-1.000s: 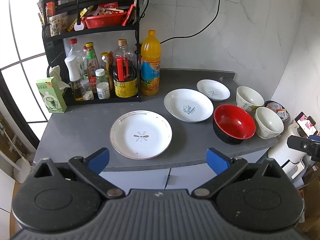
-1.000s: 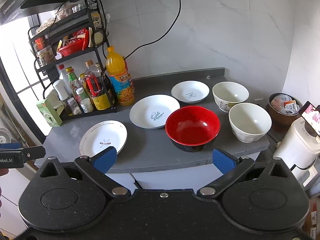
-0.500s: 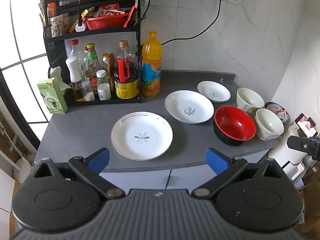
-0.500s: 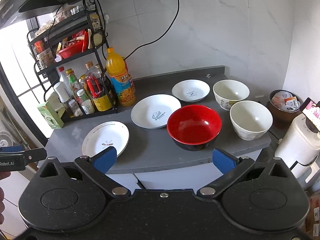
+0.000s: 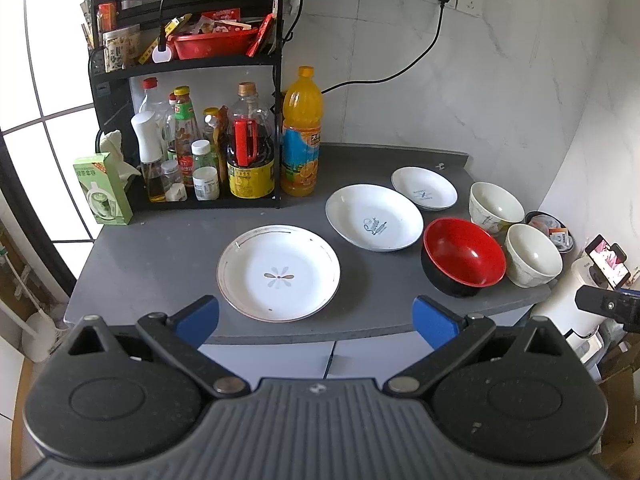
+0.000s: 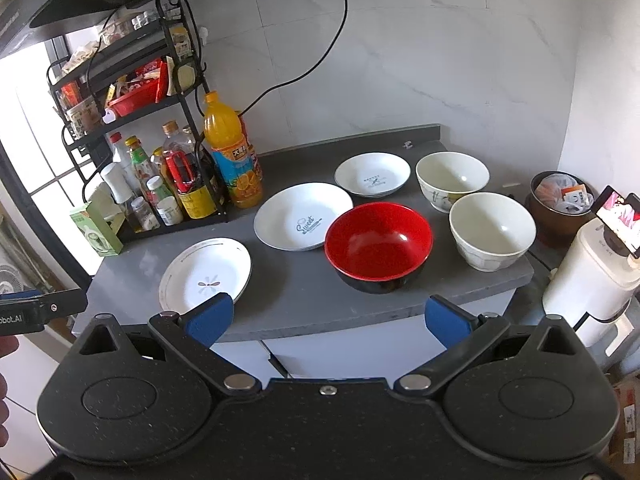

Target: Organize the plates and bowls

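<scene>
Hovering wide open and empty, left gripper (image 5: 316, 316) before flower-marked plate (image 5: 279, 272), right gripper (image 6: 327, 318) spread empty before red bowl (image 6: 378, 242), "Sweet" plate (image 6: 303, 215) beyond, bare countertop (image 6: 304, 300) edge between fingertips.

In the right wrist view, the left blue fingertip (image 6: 210, 317) is covering the lower edge of the flower plate (image 6: 204, 274), and the red bowl (image 6: 378, 246) is hiding part of the rim of the script-marked plate (image 6: 302, 216). At the far left edge, a person's hand (image 6: 6, 354) is getting cut off by the frame. In the left wrist view, labels on the bottles (image 5: 192, 148) in the rack are reading too small to tell, and the phone (image 5: 608, 258) at right is blurring
</scene>
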